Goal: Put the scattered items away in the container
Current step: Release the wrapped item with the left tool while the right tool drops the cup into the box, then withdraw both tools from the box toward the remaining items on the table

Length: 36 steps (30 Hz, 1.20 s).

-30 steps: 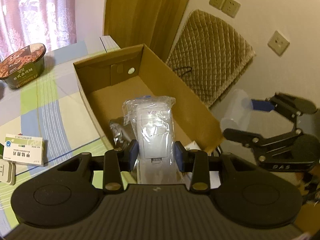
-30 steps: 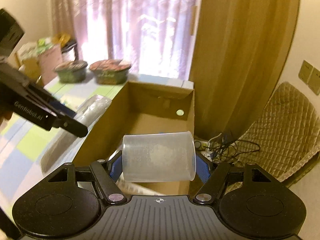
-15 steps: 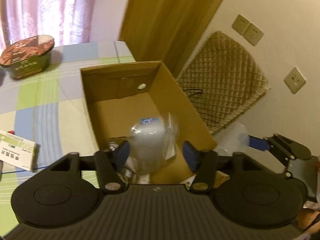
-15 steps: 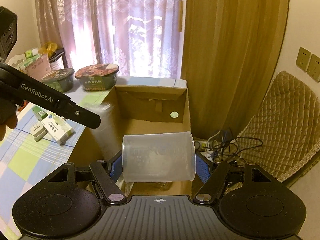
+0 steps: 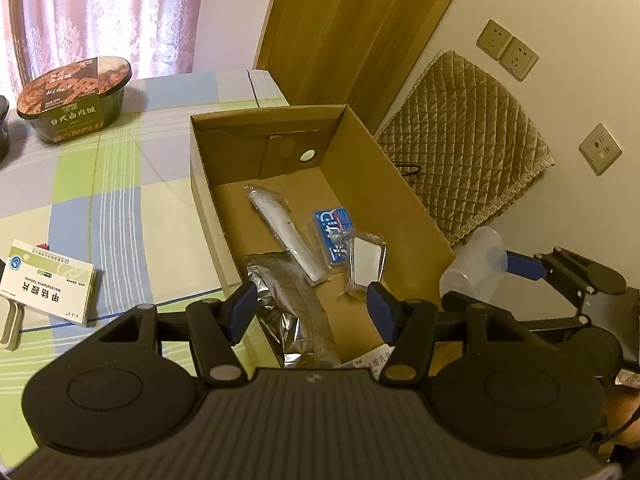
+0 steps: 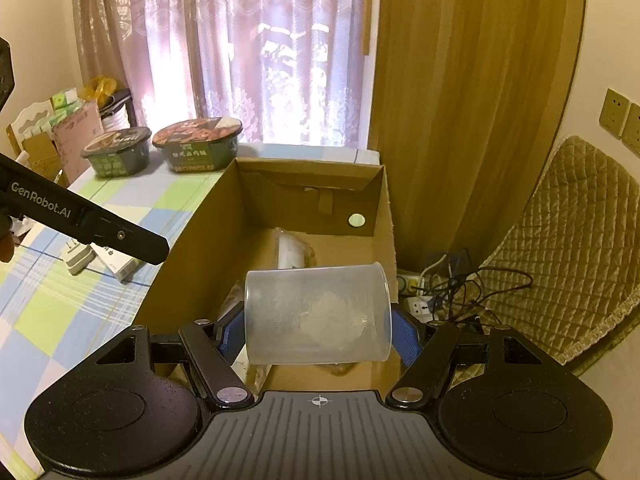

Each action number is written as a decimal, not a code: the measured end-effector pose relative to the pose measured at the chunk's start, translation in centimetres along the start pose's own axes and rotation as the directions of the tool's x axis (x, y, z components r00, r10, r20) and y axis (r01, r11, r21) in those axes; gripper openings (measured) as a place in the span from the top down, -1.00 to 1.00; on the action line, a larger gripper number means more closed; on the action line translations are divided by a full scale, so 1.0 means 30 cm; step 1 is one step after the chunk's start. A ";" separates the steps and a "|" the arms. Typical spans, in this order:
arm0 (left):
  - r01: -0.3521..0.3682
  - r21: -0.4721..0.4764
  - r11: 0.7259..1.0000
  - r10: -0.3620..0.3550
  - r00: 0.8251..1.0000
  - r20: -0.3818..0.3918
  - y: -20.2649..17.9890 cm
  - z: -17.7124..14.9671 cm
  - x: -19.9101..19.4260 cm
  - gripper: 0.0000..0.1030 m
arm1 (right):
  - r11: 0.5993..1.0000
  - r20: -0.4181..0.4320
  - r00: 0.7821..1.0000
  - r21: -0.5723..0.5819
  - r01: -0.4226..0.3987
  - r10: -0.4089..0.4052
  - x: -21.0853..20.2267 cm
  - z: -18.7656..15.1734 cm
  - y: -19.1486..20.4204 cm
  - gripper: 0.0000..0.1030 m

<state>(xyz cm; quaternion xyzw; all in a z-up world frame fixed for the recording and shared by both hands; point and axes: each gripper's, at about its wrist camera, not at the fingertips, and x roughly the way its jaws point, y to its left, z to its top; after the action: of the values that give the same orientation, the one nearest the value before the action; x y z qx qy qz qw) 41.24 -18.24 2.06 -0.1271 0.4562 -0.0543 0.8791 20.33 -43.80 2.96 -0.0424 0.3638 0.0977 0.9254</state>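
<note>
The right tool (image 6: 318, 330) clamps the plastic cup (image 6: 318, 314) sideways above the cardboard box (image 6: 384, 216)'s near end; the left tool (image 5: 310, 308) is open, empty.

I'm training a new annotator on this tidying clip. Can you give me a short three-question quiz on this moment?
1. True or false: the left hand-held gripper is empty.
2. What does the right hand-held gripper hold? A) clear plastic cup B) medicine box C) noodle bowl
3. Fill in: the blue packet lies inside the ____.

Key: 1 true, its jaws stand apart above the cardboard box. 2 A. 3 cardboard box.
</note>
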 end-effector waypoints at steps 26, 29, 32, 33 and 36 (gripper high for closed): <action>-0.068 -0.057 0.996 0.068 0.998 0.005 0.179 -0.135 -0.136 -0.18 | 0.993 0.021 0.999 -0.114 -0.024 0.026 0.008 -0.011 0.137 -1.00; -0.080 -0.071 0.994 0.081 0.997 0.006 0.208 -0.184 -0.180 -0.29 | 0.994 0.019 0.999 -0.108 -0.025 0.027 -0.025 -0.004 0.173 -1.00; -0.097 -0.085 0.992 0.097 0.995 0.003 0.245 -0.240 -0.227 -0.34 | 0.993 0.026 0.999 -0.117 -0.033 0.037 -0.059 0.006 0.219 -1.00; -0.104 -0.088 0.991 0.104 0.995 0.001 0.258 -0.260 -0.242 -0.36 | 0.992 0.026 0.999 -0.122 -0.038 0.041 -0.069 0.010 0.235 -1.00; -0.136 -0.089 0.987 0.137 0.991 0.003 0.298 -0.327 -0.300 -0.48 | 0.989 0.022 0.998 -0.137 -0.048 0.052 -0.091 0.022 0.289 -1.00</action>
<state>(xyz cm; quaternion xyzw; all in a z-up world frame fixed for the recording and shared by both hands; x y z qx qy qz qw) 27.84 -9.43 1.30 -0.1349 0.4620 0.0270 0.8761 16.97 -35.64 5.24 -0.0951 0.3452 0.1461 0.9222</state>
